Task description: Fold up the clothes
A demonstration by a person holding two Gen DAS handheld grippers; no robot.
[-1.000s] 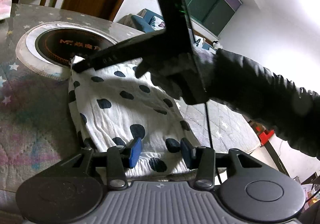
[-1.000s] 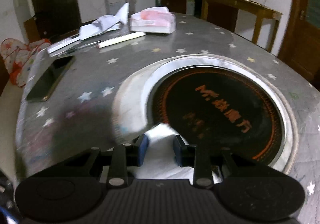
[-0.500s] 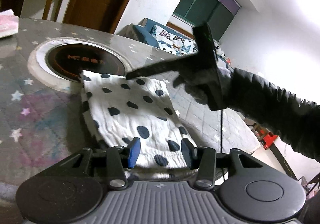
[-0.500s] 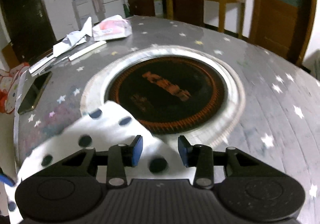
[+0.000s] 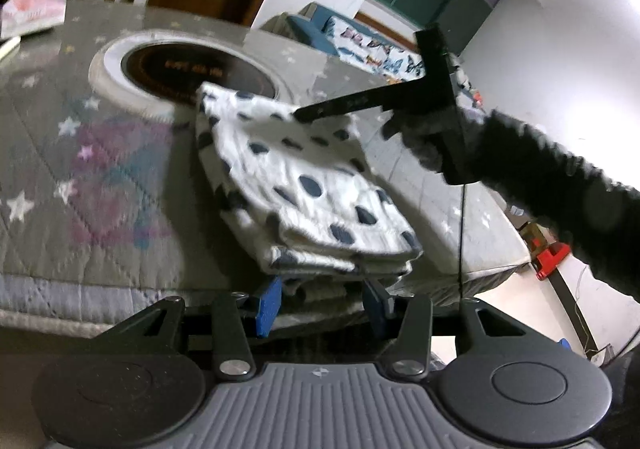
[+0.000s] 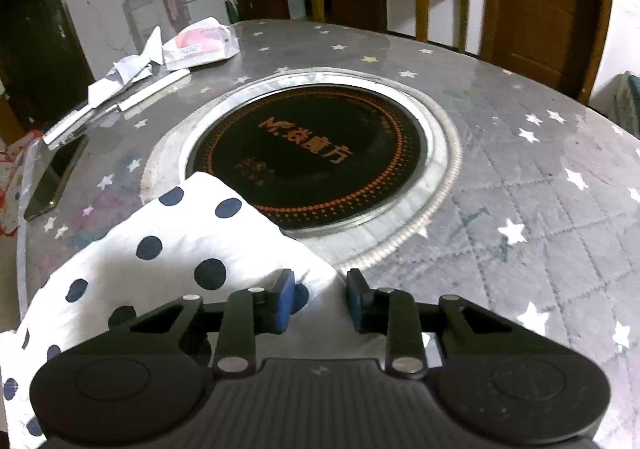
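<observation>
Both tongs point(image 5: 323, 307) point(image 6: 320, 299) agape—empty over folded cloth point(image 5: 304, 185).

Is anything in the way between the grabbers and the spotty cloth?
Nothing visible. The folded white cloth with dark blue dots lies right ahead of the open left hand-held gripper, and the open right hand-held gripper sits over its corner.

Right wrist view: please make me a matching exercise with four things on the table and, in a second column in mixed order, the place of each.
Things:
1. polka-dot cloth
2. phone
3. tissue pack
4. round cooktop

Places:
a. set into the middle of the table
b. far left part of the table, beside crumpled paper
c. at the left edge of the table, lying flat
d. nearest the camera, its corner lying over the cooktop's rim

Pairs: 1-d, 2-c, 3-b, 4-a
</observation>
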